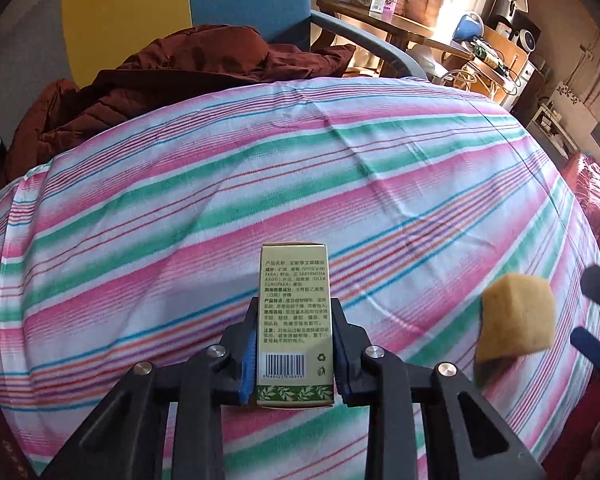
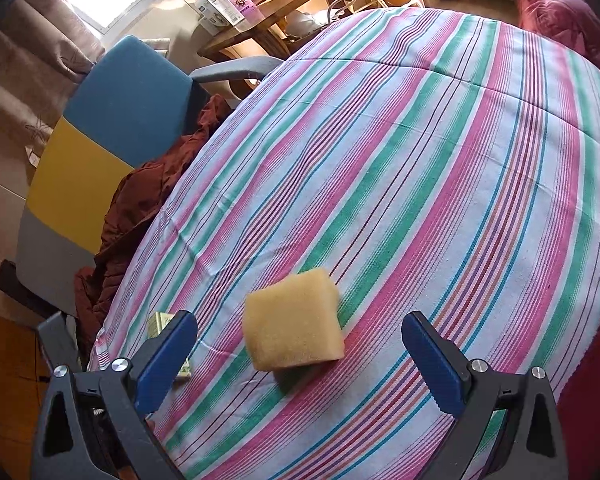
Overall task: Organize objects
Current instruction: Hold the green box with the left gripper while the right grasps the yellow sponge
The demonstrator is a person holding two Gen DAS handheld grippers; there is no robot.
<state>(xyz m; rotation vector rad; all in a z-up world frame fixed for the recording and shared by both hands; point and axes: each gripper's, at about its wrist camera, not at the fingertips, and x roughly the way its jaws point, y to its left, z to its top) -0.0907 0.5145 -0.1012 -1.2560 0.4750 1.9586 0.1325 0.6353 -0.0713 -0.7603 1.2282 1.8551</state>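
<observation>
I've got the left gripper [image 1: 295,354] clamped on the green box [image 1: 295,320], pads pressing both long sides near its barcode end. Box's long axis runs straight fwd along the fingers, far end sticking out over the striped sheet [image 1: 220,184]. Right gripper [image 2: 300,364] jaws wide apart, holding nothing; yellow sponge [image 2: 294,318] lies on sheet btwn and just ahead of them

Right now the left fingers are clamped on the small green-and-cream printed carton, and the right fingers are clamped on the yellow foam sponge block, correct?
Not quite. The right fingers stand wide open around the yellow foam sponge block, not touching it, as the right wrist view shows. The left fingers are indeed clamped on the small green-and-cream printed carton.
</observation>
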